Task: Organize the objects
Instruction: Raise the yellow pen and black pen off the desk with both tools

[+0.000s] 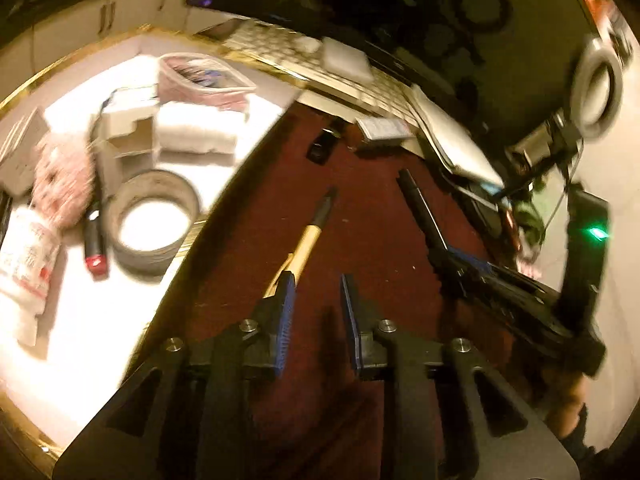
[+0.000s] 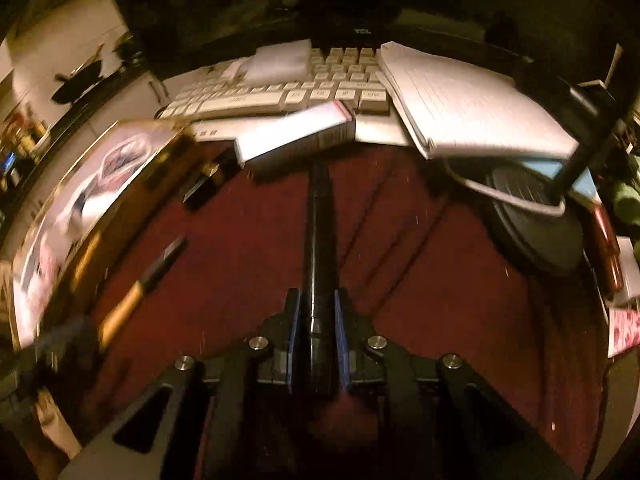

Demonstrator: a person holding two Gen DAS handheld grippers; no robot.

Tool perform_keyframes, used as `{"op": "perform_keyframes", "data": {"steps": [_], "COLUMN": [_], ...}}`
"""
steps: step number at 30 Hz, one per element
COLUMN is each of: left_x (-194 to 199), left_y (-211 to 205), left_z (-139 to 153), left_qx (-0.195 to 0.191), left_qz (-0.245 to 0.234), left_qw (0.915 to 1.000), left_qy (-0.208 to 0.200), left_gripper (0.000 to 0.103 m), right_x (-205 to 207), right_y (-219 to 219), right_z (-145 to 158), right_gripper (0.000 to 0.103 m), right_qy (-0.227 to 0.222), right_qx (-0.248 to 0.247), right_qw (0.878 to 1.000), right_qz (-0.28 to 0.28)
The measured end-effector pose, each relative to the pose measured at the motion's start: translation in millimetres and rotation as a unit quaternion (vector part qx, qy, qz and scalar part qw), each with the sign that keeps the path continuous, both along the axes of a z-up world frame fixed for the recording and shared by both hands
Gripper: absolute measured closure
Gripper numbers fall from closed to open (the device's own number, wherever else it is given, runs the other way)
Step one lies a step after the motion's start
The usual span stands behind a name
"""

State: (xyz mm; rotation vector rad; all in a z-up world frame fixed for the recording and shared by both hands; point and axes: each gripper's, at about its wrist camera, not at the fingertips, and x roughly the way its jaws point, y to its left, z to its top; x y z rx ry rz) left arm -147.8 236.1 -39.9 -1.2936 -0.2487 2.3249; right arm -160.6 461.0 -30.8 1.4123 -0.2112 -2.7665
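Note:
My right gripper [image 2: 316, 300] is shut on a long black pen [image 2: 319, 236] that points forward over the dark red desk mat [image 2: 440, 280]. In the left wrist view the right gripper [image 1: 460, 264] and its black pen [image 1: 420, 204] show at the right. My left gripper [image 1: 318, 284] is open and empty just above the mat, its left finger beside a gold pen with a black tip [image 1: 308, 240] lying on the mat. The gold pen also shows at the left of the right wrist view [image 2: 136, 296].
A white tray with a gold rim [image 1: 80, 320] at the left holds a tape roll [image 1: 152, 220], cardboard boxes [image 1: 128, 128], a pink pouch [image 1: 204, 76] and packets. A keyboard [image 2: 280, 92], a notepad [image 2: 472, 100], a small box [image 2: 296, 132] and a round dark pad [image 2: 536, 224] lie beyond the mat.

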Motion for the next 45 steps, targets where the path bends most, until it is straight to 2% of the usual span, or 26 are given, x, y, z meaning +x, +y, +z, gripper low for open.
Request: {"op": "perform_keyframes", "data": {"steps": [4, 7, 12, 15, 20, 22, 24, 26, 30, 31, 35, 38, 40, 43, 45], "left_x": [-2.9, -4.0, -24.4, -26.8, -30.8, -33.7, -34.6, -33.5, -21.1, -19.1, -10.4, -6.7, -7.1, -6.7, -5.3], "left_y": [25.9, 25.7, 28.1, 34.7, 48.6, 53.2, 56.9, 58.0, 59.5, 57.6, 36.4, 26.6, 22.1, 19.3, 16.0], "left_z": [-0.9, 9.2, 2.7, -0.9, -4.2, -8.2, -6.2, -5.7, -6.3, -5.7, 2.6, 9.6, 12.4, 12.0, 16.1], "left_qx": [-0.086, -0.091, -0.118, -0.15, -0.153, -0.162, -0.177, -0.174, -0.188, -0.188, -0.137, -0.101, -0.075, -0.061, -0.052], "left_qz": [-0.008, 0.012, 0.03, 0.031, 0.006, 0.001, 0.006, 0.002, 0.001, 0.005, 0.018, 0.023, 0.024, 0.032, 0.038], "left_qw": [0.9962, 0.9946, 0.9922, 0.9872, 0.9873, 0.9863, 0.9833, 0.9841, 0.981, 0.9811, 0.99, 0.994, 0.9964, 0.9973, 0.9977], "left_qy": [0.011, 0.048, 0.028, 0.044, 0.042, 0.033, 0.04, 0.038, 0.048, 0.044, 0.031, 0.036, 0.031, 0.025, 0.023], "left_gripper": [0.082, 0.081, 0.081, 0.081, 0.081, 0.081, 0.081, 0.081, 0.095, 0.095, 0.095, 0.095, 0.095, 0.095, 0.095], "right_x": [22.0, 27.9, 23.3, 23.8, 18.2, 13.8, 8.6, 3.2, -5.7, -6.3, -6.1, -3.4, 1.0, 13.1, 21.4], "right_y": [5.1, 11.3, 19.0, 19.2, 22.4, 23.4, 23.1, 22.7, 15.2, 12.4, 5.6, -0.7, -0.7, -3.3, -3.0], "right_z": [0.3, -0.6, -3.4, -3.9, -4.5, -3.7, -3.4, -1.9, -2.7, -2.3, -1.7, -2.6, -2.8, -2.1, -0.9], "right_gripper": [0.088, 0.088, 0.087, 0.087, 0.073, 0.067, 0.067, 0.067, 0.067, 0.067, 0.068, 0.083, 0.089, 0.089, 0.089], "right_qy": [0.006, 0.003, 0.005, 0.009, 0.003, 0.003, 0.002, 0.004, -0.001, -0.001, -0.001, 0.005, 0.006, 0.0, -0.006], "right_qx": [-0.028, -0.055, -0.098, -0.108, -0.121, -0.121, -0.115, -0.112, -0.085, -0.074, -0.043, -0.004, -0.003, -0.005, -0.036], "right_qw": [0.999, 0.998, 0.994, 0.993, 0.991, 0.991, 0.992, 0.993, 0.995, 0.996, 0.998, 0.999, 0.999, 0.998, 0.996], "right_qz": [0.018, 0.034, 0.037, 0.043, 0.049, 0.048, 0.049, 0.047, 0.049, 0.051, 0.051, 0.048, 0.051, 0.068, 0.085]}}
